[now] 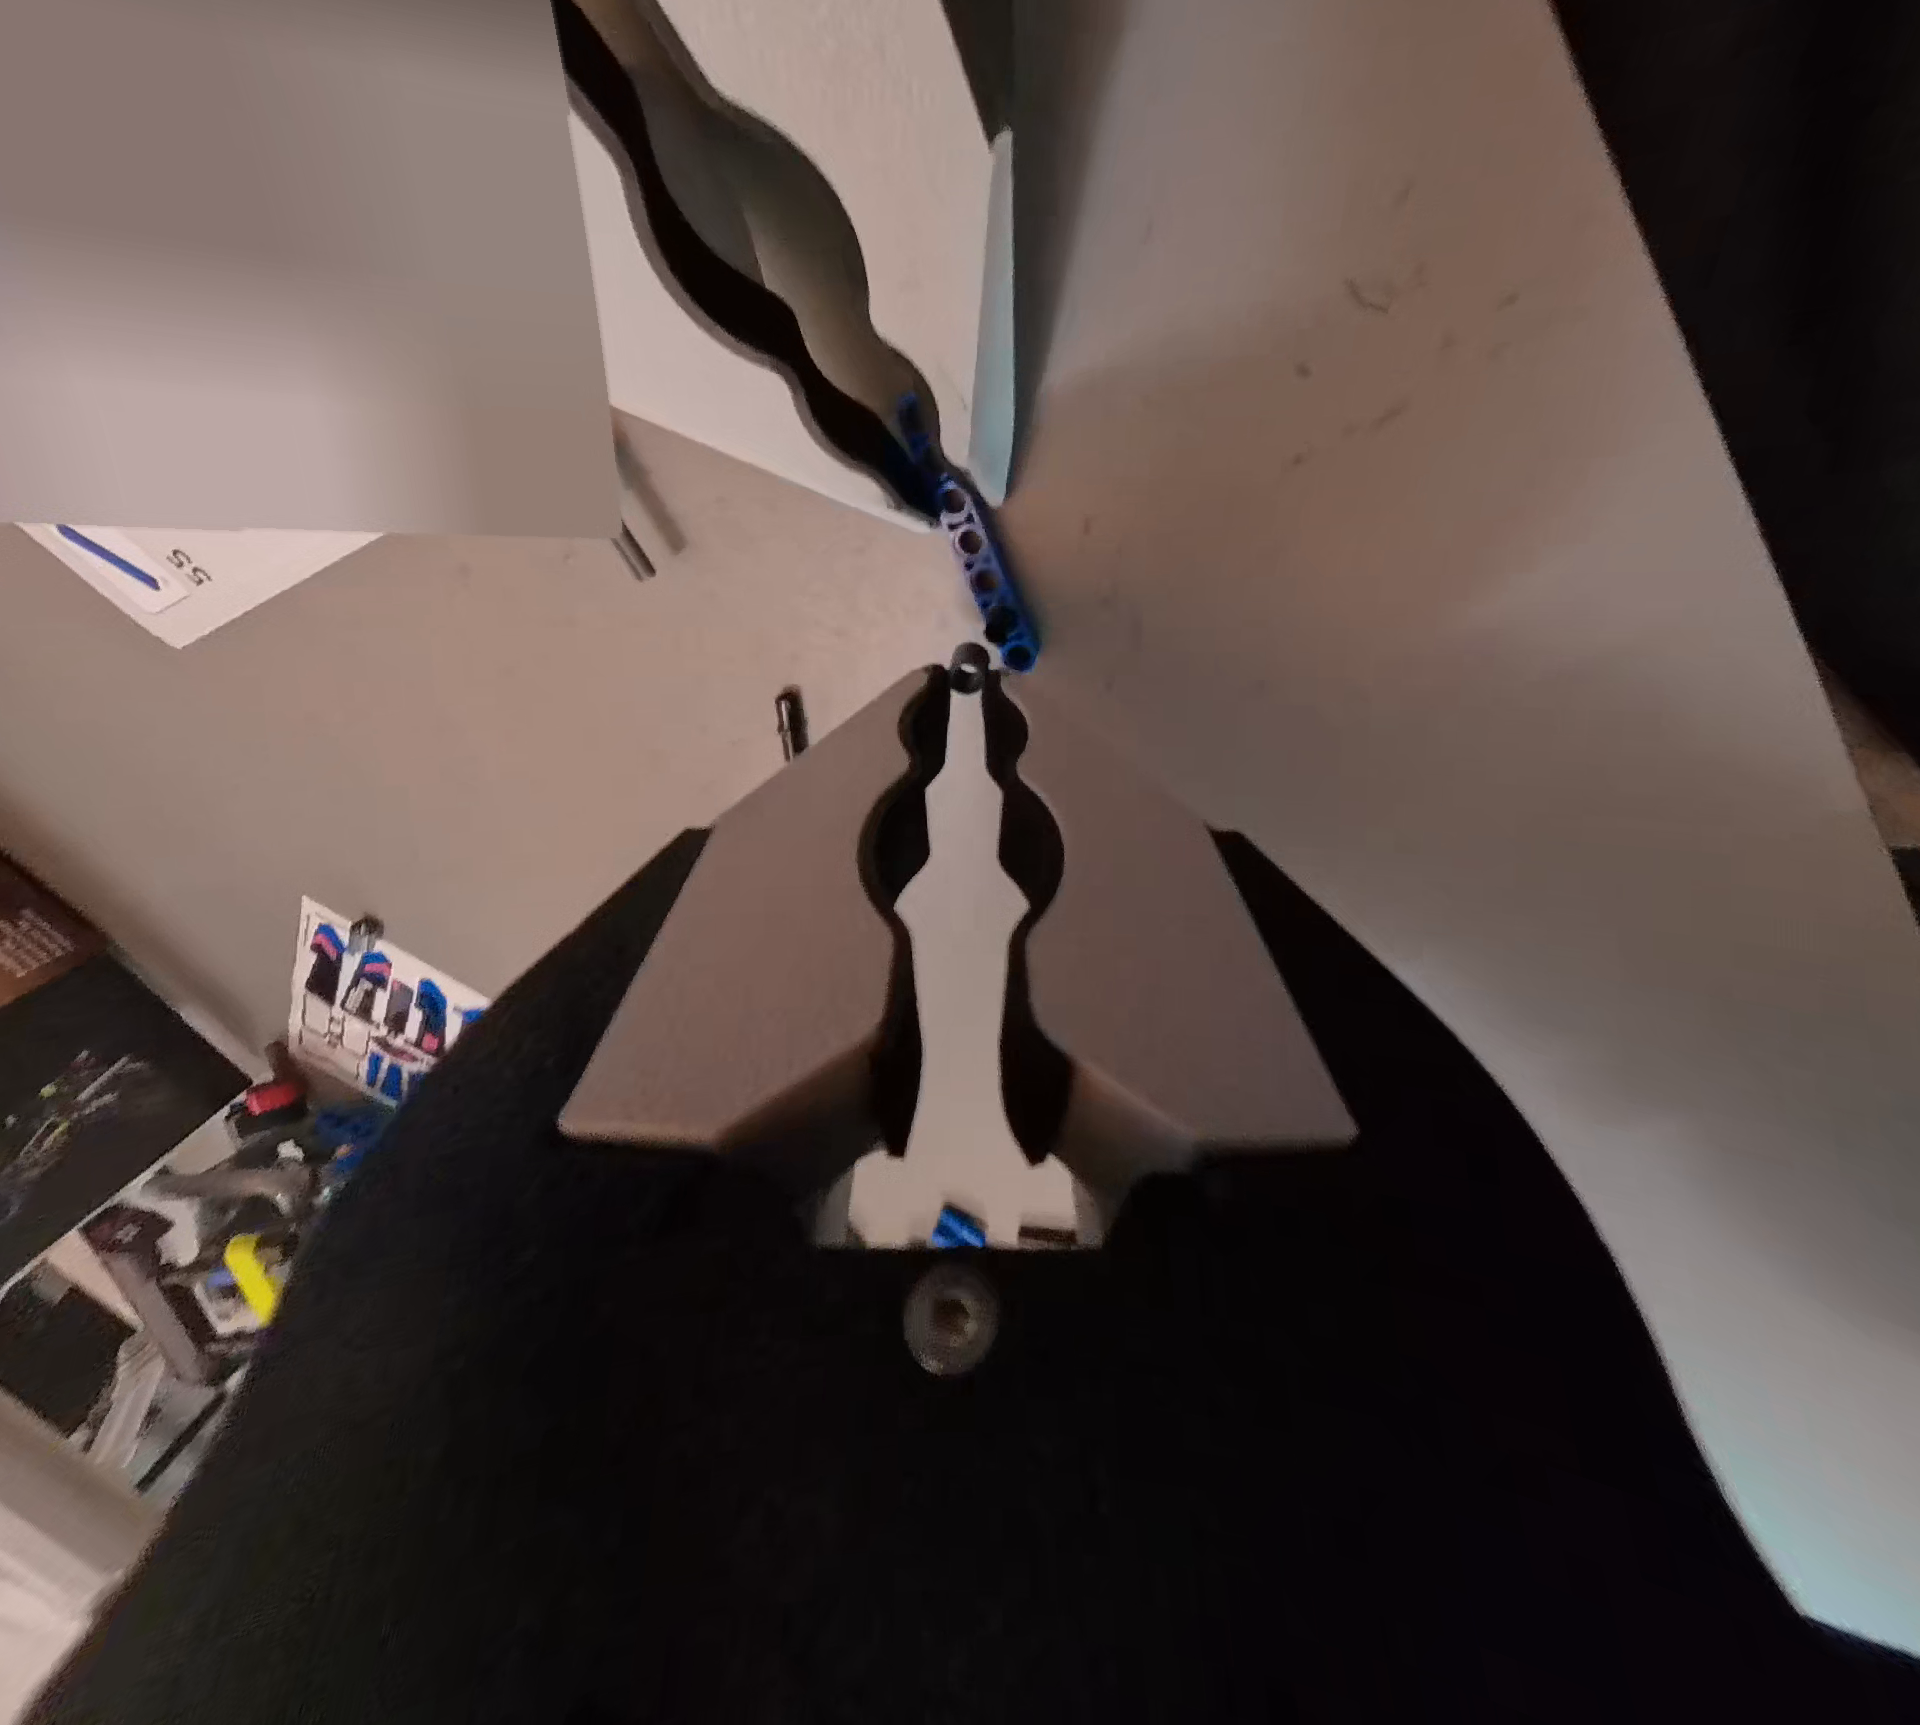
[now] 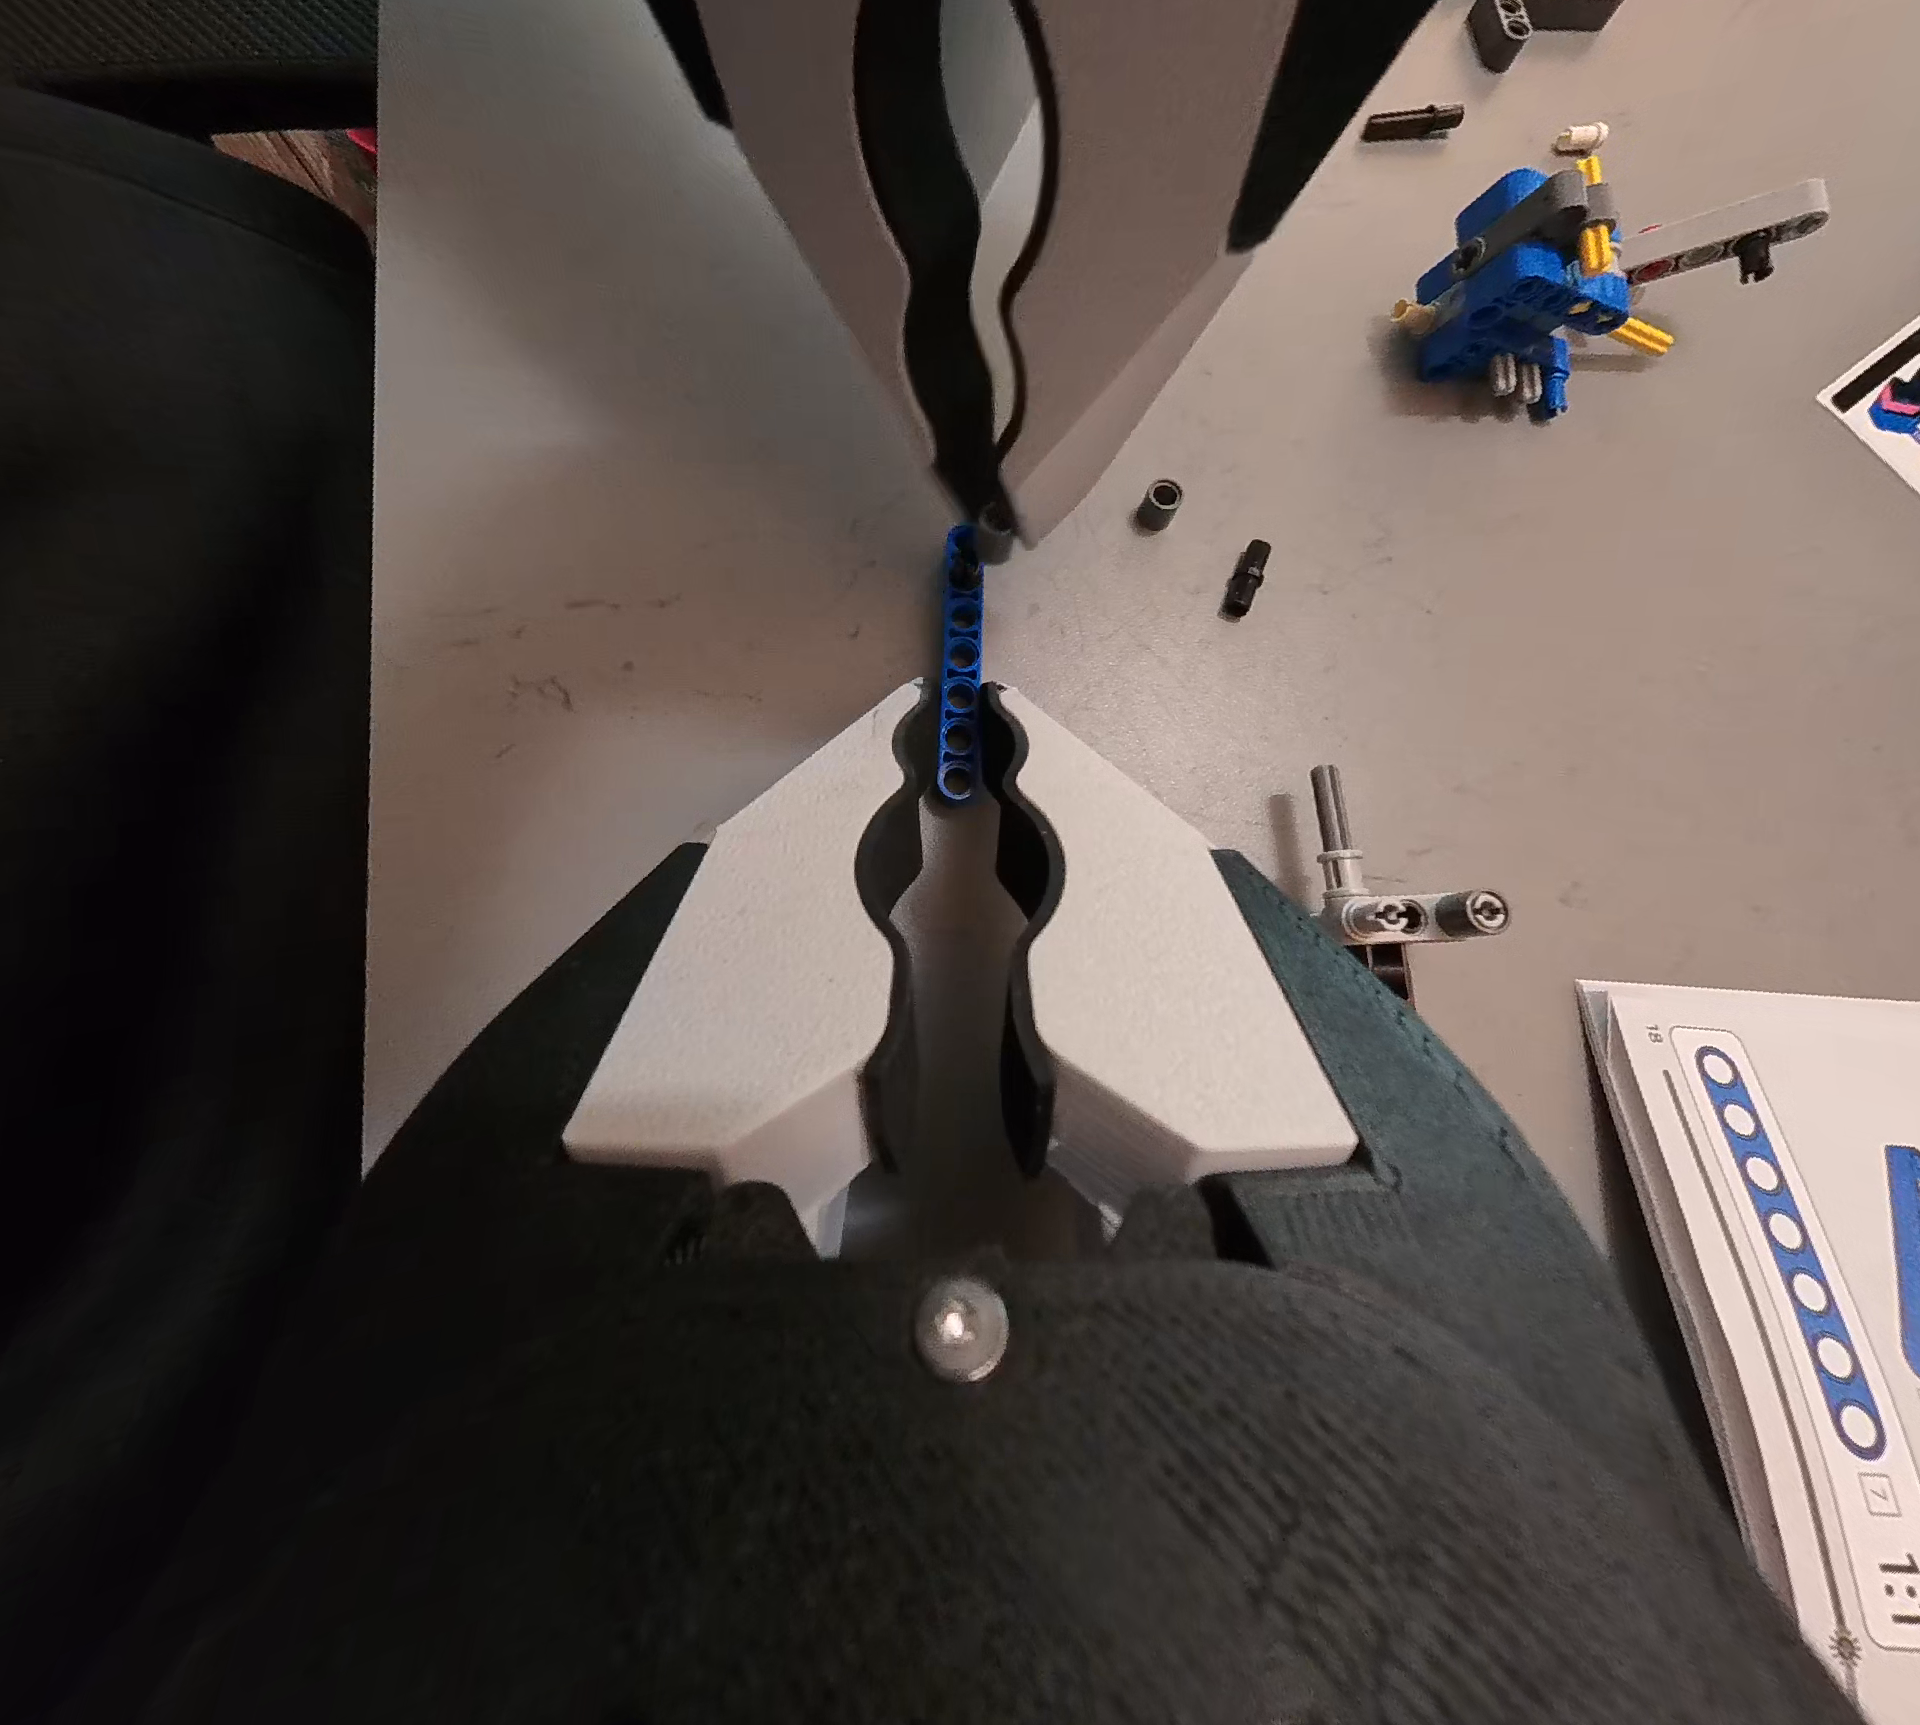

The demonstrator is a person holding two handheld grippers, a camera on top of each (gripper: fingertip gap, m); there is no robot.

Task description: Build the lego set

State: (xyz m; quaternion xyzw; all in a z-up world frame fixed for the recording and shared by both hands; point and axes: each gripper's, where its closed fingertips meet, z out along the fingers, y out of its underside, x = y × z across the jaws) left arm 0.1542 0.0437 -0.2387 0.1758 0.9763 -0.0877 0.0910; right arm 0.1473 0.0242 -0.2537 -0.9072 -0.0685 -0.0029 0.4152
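The right gripper [image 2: 961,688] is clamped on the near end of a blue beam [image 2: 960,667] with a row of round holes, the beam standing out forward from between its fingertips above the grey table [image 2: 1351,688]. The left gripper [image 1: 966,673] pinches a small dark bush [image 1: 968,667] at its very tips, and that bush sits against the far end of the blue beam [image 1: 982,563]; whether it is seated in a hole cannot be told from either view. Seen from the right wrist, the left gripper [image 2: 992,532] comes in from the opposite side, tip to tip with the right one. Loose on the table, near the beam's far end, lie a second dark bush [image 2: 1161,504] and a black pin [image 2: 1247,577], apart from each other. Farther off sits a partly built blue assembly [image 2: 1517,283] with yellow axles and a grey liftarm (not touched by either tool). A dark L-shaped beam [image 2: 1538,13] lies beyond it, a grey axle-and-connector piece [image 2: 1382,906] lies near the right gripper's body, and an open instruction booklet [image 2: 1766,1312] occupies the table's near right corner.
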